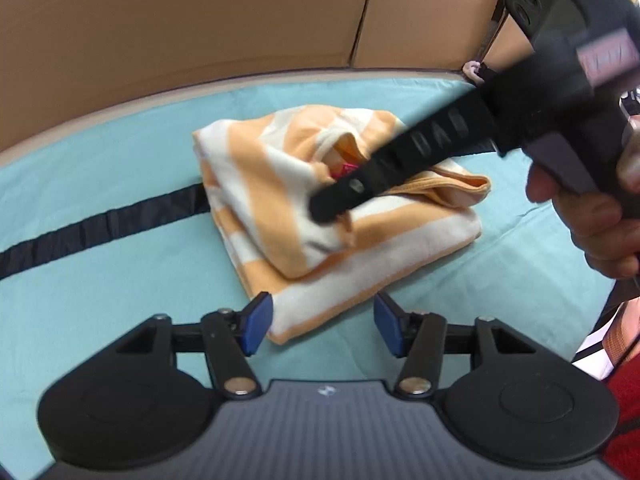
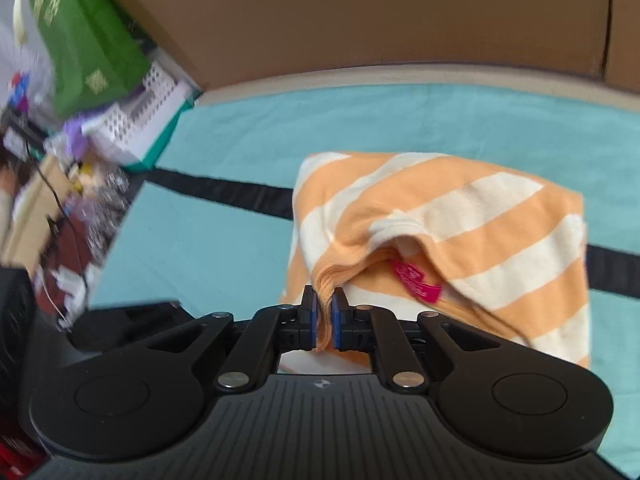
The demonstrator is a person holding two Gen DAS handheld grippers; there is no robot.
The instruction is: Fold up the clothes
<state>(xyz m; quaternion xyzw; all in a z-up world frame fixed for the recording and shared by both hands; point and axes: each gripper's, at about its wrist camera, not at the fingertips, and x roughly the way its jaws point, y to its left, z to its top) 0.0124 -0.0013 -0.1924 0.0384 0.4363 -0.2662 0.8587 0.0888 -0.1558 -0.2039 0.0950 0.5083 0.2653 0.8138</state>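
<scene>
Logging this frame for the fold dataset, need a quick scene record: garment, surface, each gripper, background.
garment: orange and white striped shirt, folded into a bundle, pink label showing at the collar
surface: teal cloth with a dark strap running under the shirt
left gripper: open, jaws either side of the shirt's near corner, pads not pressing
right gripper: shut on a bunched orange edge of the shirt
background: cardboard boxes
</scene>
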